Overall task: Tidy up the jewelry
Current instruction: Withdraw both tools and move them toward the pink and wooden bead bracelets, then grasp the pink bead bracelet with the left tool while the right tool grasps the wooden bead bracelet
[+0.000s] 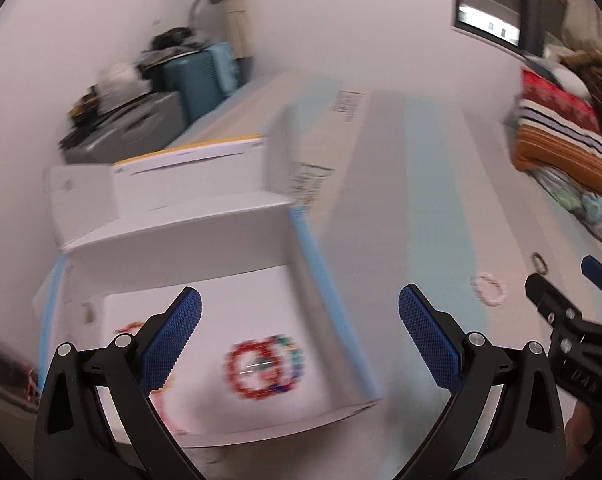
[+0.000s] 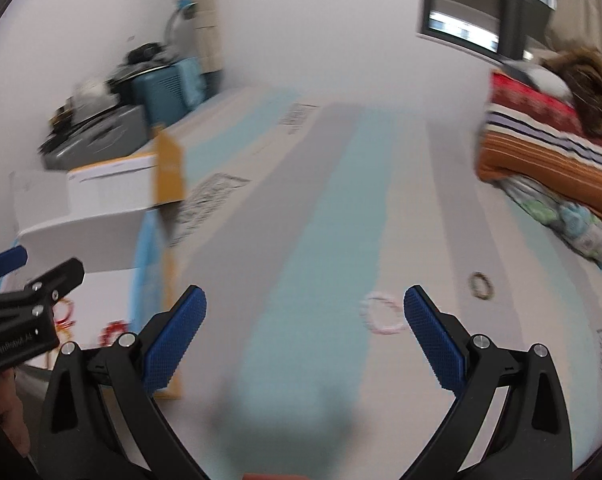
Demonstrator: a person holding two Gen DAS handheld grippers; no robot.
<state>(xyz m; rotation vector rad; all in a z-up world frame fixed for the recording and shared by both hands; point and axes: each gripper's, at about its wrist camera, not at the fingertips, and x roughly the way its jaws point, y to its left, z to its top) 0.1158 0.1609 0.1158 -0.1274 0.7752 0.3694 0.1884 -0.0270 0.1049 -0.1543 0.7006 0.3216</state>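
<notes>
While both views are smeared by motion, I can see my left claw [image 1: 300, 334] spread wide and empty over the open white box [image 1: 205, 240], which sits at the surface's [image 2: 309, 240] left edge so beads can be dropped straight in; a red bead bracelet [image 1: 257, 368] already lies on its smooth floor. My right claw [image 2: 305, 336] is likewise wide and empty, angled toward the pink bracelet [image 2: 382, 314], a loop of small beads near the right edge, with a darker ring [image 2: 481, 285] just beyond it.
</notes>
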